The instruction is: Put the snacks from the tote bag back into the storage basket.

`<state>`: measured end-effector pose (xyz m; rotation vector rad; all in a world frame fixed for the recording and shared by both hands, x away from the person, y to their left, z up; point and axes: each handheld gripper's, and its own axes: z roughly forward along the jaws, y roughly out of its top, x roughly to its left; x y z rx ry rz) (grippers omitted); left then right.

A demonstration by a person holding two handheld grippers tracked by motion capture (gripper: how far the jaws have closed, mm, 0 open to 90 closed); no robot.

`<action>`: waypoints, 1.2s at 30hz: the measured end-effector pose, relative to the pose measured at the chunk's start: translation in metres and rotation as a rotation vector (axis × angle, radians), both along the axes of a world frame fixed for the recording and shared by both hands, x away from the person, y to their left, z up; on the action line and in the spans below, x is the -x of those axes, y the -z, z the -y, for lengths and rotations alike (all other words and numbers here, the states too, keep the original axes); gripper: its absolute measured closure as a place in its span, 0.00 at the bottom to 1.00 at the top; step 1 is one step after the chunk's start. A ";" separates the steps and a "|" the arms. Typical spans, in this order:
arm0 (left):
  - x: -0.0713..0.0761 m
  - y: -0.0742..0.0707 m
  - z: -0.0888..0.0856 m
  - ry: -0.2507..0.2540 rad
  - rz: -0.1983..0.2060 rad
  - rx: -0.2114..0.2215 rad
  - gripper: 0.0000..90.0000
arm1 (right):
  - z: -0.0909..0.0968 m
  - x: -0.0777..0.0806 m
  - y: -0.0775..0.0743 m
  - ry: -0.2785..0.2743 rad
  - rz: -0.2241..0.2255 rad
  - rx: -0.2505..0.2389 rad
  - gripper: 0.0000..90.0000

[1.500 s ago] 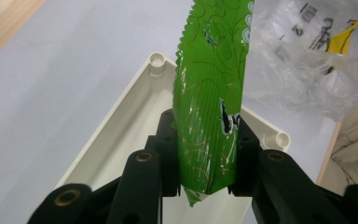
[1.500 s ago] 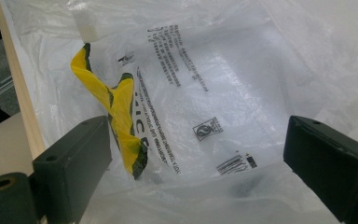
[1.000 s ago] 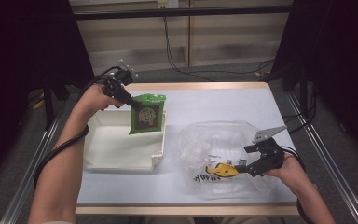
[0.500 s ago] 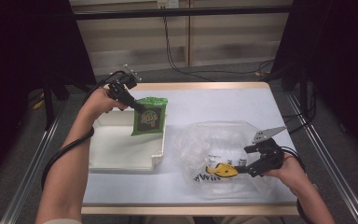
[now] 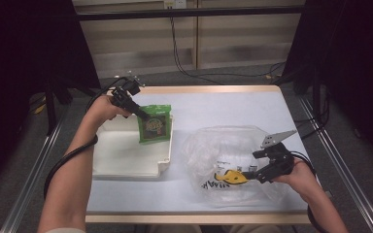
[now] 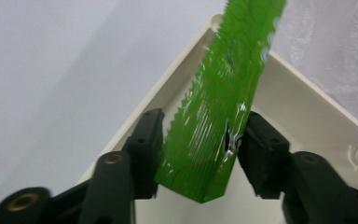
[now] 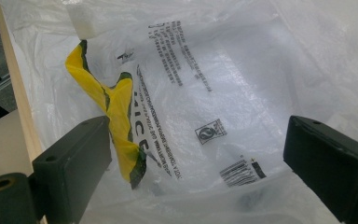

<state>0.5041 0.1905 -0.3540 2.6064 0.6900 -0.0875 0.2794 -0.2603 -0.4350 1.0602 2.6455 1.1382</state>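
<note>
High view: you look forward and down from above your side of desk (image 5: 223,109), whole top in frame. Left gripper view: close, along fingers (image 6: 142,149) onto green packet (image 6: 219,116) and white tray (image 6: 303,107), both also in high view. Right gripper view: close on plastic bag (image 7: 223,93), shared with high view.

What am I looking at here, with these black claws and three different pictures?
A person at a table holds a two-jaw tool in each hand. One camera looks down from above; the other two ride on the tools. The left gripper has just been opening its jaws, and the flat green foil packet stands between them, over the shallow white plastic tray. The right gripper, jaws wide apart, rests at the crumpled clear plastic bag with yellow print on the pale tabletop.
</note>
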 end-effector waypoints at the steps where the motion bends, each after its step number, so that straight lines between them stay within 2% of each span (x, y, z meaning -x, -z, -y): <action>1: 0.000 0.000 -0.002 -0.014 0.009 0.003 0.53 | 0.000 0.000 0.000 -0.001 -0.003 -0.001 0.08; 3: 0.002 -0.001 -0.006 -0.049 0.003 0.030 0.52 | -0.002 0.000 0.000 -0.004 0.000 0.006 0.08; 4: 0.001 -0.002 -0.007 -0.033 0.003 0.010 0.52 | -0.002 0.000 0.000 -0.005 0.002 0.002 0.08; 6: 0.005 -0.001 -0.007 -0.093 0.027 0.035 0.48 | -0.003 0.000 -0.001 -0.008 0.000 0.001 0.08; 7: 0.003 -0.003 -0.010 -0.074 0.019 0.015 0.46 | -0.003 0.000 -0.001 -0.008 0.000 0.001 0.08; 10: 0.003 -0.005 -0.013 -0.068 0.025 -0.006 0.46 | -0.003 0.000 -0.001 -0.009 0.003 0.002 0.08; 12: 0.006 -0.006 -0.014 -0.096 0.027 0.021 0.44 | -0.002 0.000 -0.001 -0.006 0.006 0.004 0.08; 13: 0.006 -0.006 -0.015 -0.080 0.031 0.012 0.44 | -0.002 0.000 -0.002 -0.003 0.000 0.005 0.08; 15: 0.007 -0.007 -0.016 -0.096 0.032 0.004 0.43 | -0.002 0.000 -0.002 -0.007 0.007 0.004 0.08; 16: 0.007 -0.008 -0.017 -0.082 0.030 -0.011 0.42 | -0.003 0.000 -0.002 -0.007 0.006 0.006 0.08; 19: 0.009 -0.008 -0.019 -0.120 0.028 0.006 0.40 | -0.003 0.000 -0.002 -0.012 0.011 0.004 0.08; 22: 0.011 -0.010 -0.019 -0.121 0.032 0.004 0.40 | -0.003 0.001 -0.004 -0.012 0.015 -0.002 0.08; 24: 0.012 -0.011 -0.019 -0.102 0.036 -0.009 0.40 | -0.003 0.001 -0.004 -0.012 0.018 0.002 0.08; 27: 0.016 -0.012 -0.018 -0.115 0.035 0.007 0.40 | -0.003 0.001 -0.005 -0.009 0.018 0.004 0.08; 28: 0.019 -0.011 -0.016 -0.133 0.038 0.028 0.40 | -0.003 0.002 -0.005 -0.012 0.019 0.004 0.08; 29: 0.018 -0.012 -0.018 -0.102 0.040 0.000 0.39 | -0.003 0.002 -0.005 -0.010 0.019 0.004 0.08; 30: 0.020 -0.013 -0.018 -0.092 0.040 -0.002 0.39 | -0.003 0.002 -0.005 -0.012 0.022 0.001 0.08; 32: 0.024 -0.013 -0.017 -0.116 0.040 0.018 0.38 | -0.004 0.002 -0.005 -0.014 0.024 0.001 0.08; 33: 0.024 -0.014 -0.018 -0.096 0.045 0.001 0.38 | -0.004 0.002 -0.005 -0.014 0.025 -0.003 0.08; 36: 0.029 -0.014 -0.018 -0.106 0.046 0.022 0.35 | -0.004 0.003 -0.007 -0.015 0.026 0.000 0.08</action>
